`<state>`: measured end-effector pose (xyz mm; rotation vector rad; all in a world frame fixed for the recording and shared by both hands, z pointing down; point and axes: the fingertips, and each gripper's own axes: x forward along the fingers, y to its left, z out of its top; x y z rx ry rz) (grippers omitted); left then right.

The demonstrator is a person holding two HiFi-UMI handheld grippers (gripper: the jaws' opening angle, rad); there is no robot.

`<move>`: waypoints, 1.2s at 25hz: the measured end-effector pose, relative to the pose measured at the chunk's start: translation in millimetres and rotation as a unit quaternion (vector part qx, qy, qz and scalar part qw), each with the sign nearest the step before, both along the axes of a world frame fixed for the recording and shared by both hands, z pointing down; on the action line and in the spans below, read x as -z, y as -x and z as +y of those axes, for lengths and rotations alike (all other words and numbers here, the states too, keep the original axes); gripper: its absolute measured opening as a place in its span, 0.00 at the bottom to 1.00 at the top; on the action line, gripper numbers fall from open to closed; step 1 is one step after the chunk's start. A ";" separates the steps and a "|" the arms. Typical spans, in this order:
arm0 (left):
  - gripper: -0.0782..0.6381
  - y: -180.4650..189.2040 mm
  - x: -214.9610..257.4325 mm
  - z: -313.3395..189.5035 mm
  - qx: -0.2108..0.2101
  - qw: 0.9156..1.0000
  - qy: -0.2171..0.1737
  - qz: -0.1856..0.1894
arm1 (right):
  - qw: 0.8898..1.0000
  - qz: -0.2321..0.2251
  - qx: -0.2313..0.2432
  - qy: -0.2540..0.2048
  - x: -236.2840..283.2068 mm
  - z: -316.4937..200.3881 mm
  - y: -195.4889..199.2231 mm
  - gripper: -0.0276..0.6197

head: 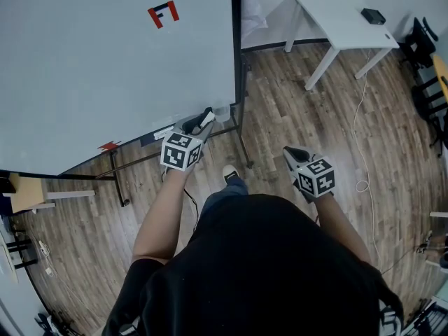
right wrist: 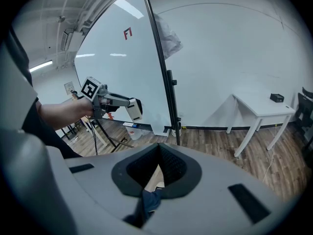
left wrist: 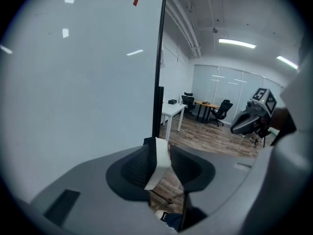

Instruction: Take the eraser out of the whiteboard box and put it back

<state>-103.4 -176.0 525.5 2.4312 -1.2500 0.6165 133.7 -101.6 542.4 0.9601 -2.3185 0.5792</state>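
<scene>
My left gripper (head: 199, 125) is shut on the white eraser (head: 207, 119), held in the air just in front of the whiteboard's (head: 105, 68) lower right corner. The pale whiteboard box (head: 222, 112) hangs at that corner, right beside the eraser's tip. In the left gripper view the eraser (left wrist: 158, 161) stands edge-on between the two dark pads. The right gripper view shows the left gripper (right wrist: 131, 108) with the eraser (right wrist: 134, 108) above and left of the box (right wrist: 159, 128). My right gripper (head: 293, 153) hangs apart over the floor, shut, with nothing in it.
The whiteboard's black frame post (head: 236, 47) and stand legs (head: 119, 180) reach onto the wood floor. A white table (head: 346, 23) with a small black object (head: 373, 15) stands at the back right. A cable (head: 360, 117) trails on the floor; office chairs (head: 423, 40) stand far right.
</scene>
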 end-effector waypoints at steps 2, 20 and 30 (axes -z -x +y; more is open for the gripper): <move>0.31 0.2 0.0 -0.2 0.000 1.000 0.000 0.000 | 1.000 0.001 0.001 0.000 0.1 0.0 0.3 0.04; 0.31 -13.6 6.6 -15.3 -0.007 1.000 -0.007 0.004 | 1.000 0.000 -0.007 0.007 -5.3 -6.4 -9.0 0.04; 0.31 -22.7 4.2 -37.3 -0.020 1.000 -0.004 0.006 | 1.000 0.003 -0.013 0.010 -9.0 -21.7 -11.3 0.04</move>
